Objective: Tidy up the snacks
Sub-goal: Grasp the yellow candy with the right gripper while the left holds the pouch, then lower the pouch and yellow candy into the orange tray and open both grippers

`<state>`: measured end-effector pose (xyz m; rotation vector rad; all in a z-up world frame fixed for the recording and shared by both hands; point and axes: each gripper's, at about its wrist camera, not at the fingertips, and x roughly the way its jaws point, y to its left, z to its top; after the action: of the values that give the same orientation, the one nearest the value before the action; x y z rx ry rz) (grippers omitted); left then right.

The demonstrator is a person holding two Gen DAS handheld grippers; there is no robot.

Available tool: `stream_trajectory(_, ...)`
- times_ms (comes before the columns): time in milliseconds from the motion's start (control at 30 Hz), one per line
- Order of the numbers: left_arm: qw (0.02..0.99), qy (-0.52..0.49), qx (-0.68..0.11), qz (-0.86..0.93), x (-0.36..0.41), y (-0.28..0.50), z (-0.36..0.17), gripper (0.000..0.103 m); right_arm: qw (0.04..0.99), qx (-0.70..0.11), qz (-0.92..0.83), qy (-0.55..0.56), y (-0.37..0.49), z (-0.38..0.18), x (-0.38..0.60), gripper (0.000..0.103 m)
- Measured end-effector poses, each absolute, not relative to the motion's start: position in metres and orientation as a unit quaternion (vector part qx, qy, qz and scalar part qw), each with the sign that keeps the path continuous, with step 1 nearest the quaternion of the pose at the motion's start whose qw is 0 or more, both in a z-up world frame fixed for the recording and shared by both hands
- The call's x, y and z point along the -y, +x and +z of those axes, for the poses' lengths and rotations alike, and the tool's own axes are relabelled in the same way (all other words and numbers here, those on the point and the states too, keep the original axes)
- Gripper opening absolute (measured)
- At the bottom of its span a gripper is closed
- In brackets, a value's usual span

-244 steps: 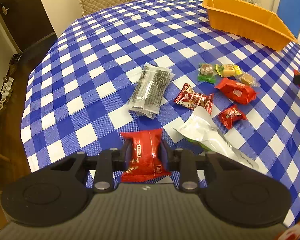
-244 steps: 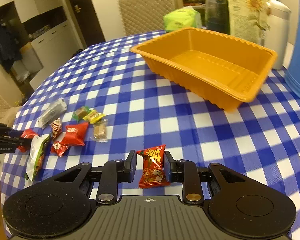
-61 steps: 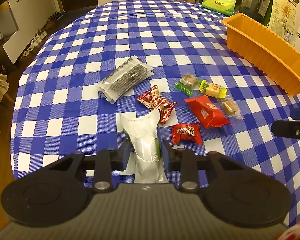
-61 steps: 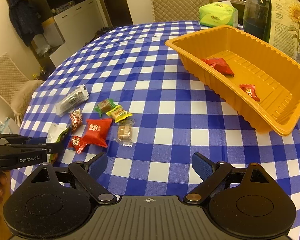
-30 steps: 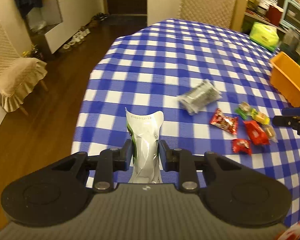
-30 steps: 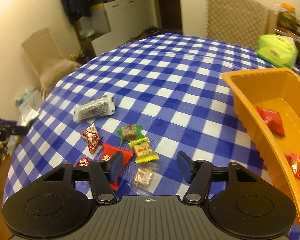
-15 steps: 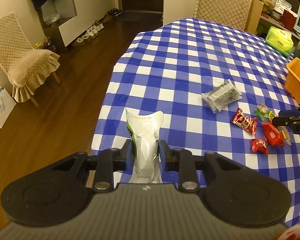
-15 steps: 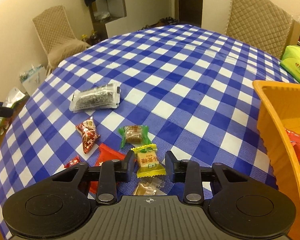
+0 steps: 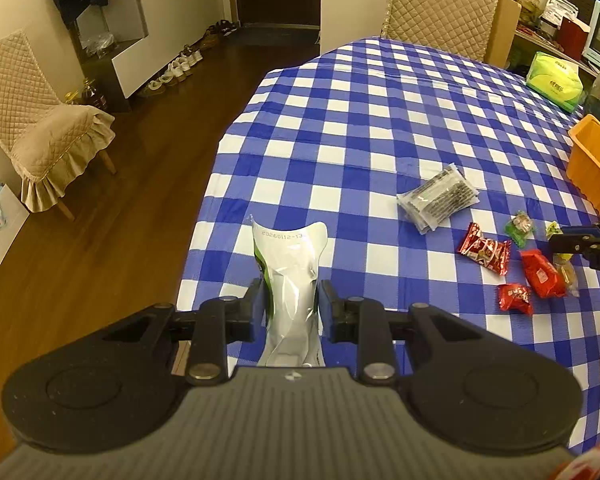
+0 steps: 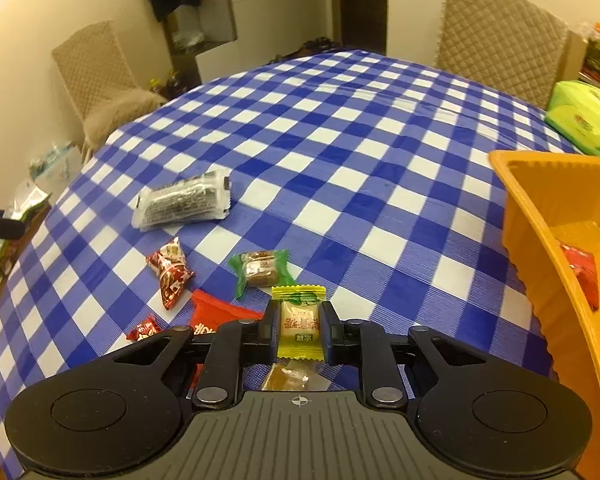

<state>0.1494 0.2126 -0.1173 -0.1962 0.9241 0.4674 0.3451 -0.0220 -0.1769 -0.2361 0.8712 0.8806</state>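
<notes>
Right tongs (image 10: 299,326) pinching the yellow candy (image 10: 299,322), long axis along the fingers, orange tray (image 10: 540,216) just rightward; left tongs (image 9: 288,306) clamping the silver pouch (image 9: 290,276), farther off.

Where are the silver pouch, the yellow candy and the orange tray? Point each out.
silver pouch (image 9: 291,280): left wrist view, its crinkled middle.
yellow candy (image 10: 299,323): right wrist view, its pale centre.
orange tray (image 10: 528,216): right wrist view, its near wall.

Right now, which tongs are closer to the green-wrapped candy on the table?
Right. The right tongs sit just in front of the green-wrapped candy, shut on a yellow candy. The left tongs are off beyond the table edge, gripping a silver pouch.
</notes>
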Motion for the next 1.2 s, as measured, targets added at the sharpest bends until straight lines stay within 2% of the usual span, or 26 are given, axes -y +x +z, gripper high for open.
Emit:
stream_trajectory(500, 0.889, -0.043, -0.436, 0.135, -0.171, 0.194, -0.099, 0.026, 0.843, -0.418, 0.338, -0.027, 0.321, -0.143, 0.100, 0.020)
stream_trajectory(1200, 0.905, 0.092, -0.396, -0.124, 0.009, 0.326, -0.072, 0.026, 0.896, -0.404, 0.175, 0.060, 0.313, -0.098, 0.229, 0.020)
